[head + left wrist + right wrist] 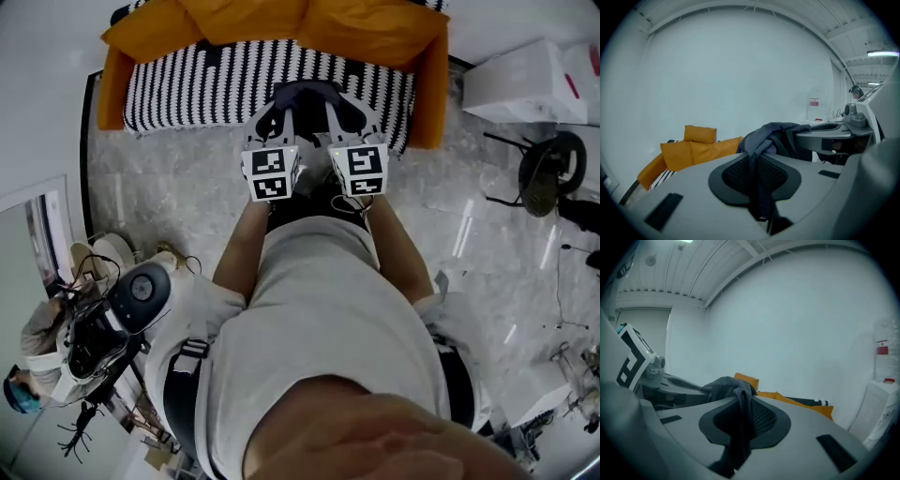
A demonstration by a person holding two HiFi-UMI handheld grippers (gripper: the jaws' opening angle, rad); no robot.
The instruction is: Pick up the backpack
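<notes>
The dark grey backpack (309, 97) hangs between my two grippers, in front of the sofa. Seen from the head view, my left gripper (269, 124) and right gripper (357, 119) sit side by side at its top, marker cubes toward me. In the left gripper view a dark strap (758, 187) runs down across the mesh pad and is clamped between the jaws, with bunched backpack fabric (769, 134) beyond. The right gripper view shows another strap (739, 425) pinched the same way, with fabric (725, 384) leading toward the left gripper (656, 376).
An orange sofa (427, 84) with a black-and-white striped seat cover (197, 84) stands just ahead on the marble floor (169, 202). White boxes (525, 80) and a black stool (553, 169) are at the right. Cabled equipment (103, 328) crowds the lower left.
</notes>
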